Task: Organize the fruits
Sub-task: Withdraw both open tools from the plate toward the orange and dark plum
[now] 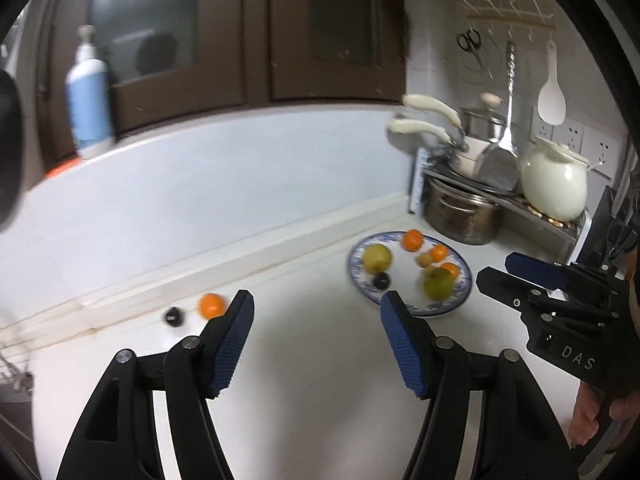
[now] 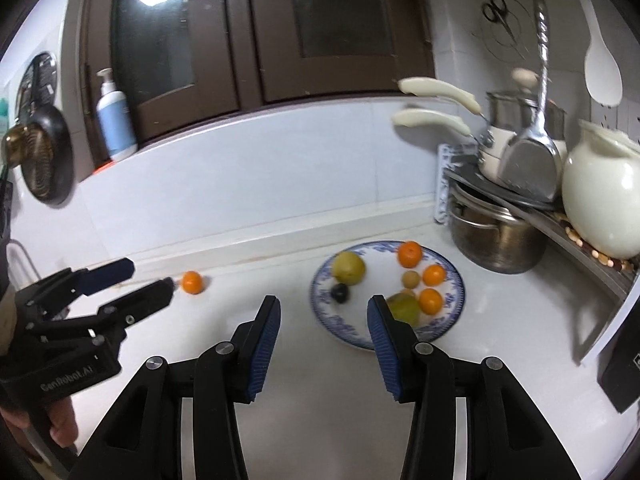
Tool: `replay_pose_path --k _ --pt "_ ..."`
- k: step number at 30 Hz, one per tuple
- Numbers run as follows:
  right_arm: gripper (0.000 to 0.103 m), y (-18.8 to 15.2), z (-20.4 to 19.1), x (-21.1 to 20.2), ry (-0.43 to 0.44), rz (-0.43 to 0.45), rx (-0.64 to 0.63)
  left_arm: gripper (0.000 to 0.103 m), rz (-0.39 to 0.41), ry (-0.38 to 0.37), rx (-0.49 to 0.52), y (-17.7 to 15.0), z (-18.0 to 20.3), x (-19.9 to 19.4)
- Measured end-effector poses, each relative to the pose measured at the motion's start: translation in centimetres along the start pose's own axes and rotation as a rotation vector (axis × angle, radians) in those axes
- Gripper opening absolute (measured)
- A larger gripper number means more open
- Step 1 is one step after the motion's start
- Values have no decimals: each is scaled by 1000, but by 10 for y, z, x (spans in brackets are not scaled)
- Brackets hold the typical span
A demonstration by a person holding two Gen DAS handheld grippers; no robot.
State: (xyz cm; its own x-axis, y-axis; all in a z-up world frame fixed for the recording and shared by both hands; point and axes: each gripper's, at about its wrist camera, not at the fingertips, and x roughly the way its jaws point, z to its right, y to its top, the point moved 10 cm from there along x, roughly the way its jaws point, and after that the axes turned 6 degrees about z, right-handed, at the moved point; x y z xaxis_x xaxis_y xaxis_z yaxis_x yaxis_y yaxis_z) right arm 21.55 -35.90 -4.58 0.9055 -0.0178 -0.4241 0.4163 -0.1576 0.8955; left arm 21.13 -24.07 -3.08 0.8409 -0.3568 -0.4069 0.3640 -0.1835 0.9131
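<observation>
A blue-patterned plate (image 1: 464, 268) (image 2: 320, 300) sits on the white counter and holds several fruits: green ones, oranges, a dark plum and small tan ones. A loose orange (image 1: 211, 305) (image 2: 192, 281) and a dark plum (image 1: 174, 316) lie on the counter left of the plate, near the wall. My left gripper (image 1: 316, 308) is open and empty above the counter between the loose fruit and the plate; it also shows in the right wrist view (image 2: 150, 274). My right gripper (image 2: 322, 312) is open and empty just in front of the plate; it also shows in the left wrist view (image 1: 494, 266).
A steel pot (image 2: 496, 240) stands right of the plate under a rack with pans and a white ceramic jar (image 2: 600, 200). A pump bottle (image 2: 114, 120) stands on the window ledge. A dark box (image 2: 624, 364) is at far right. Utensils hang on the wall.
</observation>
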Motion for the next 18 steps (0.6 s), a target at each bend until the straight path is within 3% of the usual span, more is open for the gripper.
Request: replay_pose_path --k 4,8,11,18 --pt "46 3 -29 -7 36 12 -17 66 21 38 -4 0 -20 -21" --pt "55 5 -52 -13 55 23 -26 69 37 81 -15 -2 -46 -38" --pt "56 8 -70 -15 70 32 -44 71 43 101 -28 -3 -60 -46" --pt "73 15 -104 -19 76 59 -88 77 60 157 -43 -5 -91 -58"
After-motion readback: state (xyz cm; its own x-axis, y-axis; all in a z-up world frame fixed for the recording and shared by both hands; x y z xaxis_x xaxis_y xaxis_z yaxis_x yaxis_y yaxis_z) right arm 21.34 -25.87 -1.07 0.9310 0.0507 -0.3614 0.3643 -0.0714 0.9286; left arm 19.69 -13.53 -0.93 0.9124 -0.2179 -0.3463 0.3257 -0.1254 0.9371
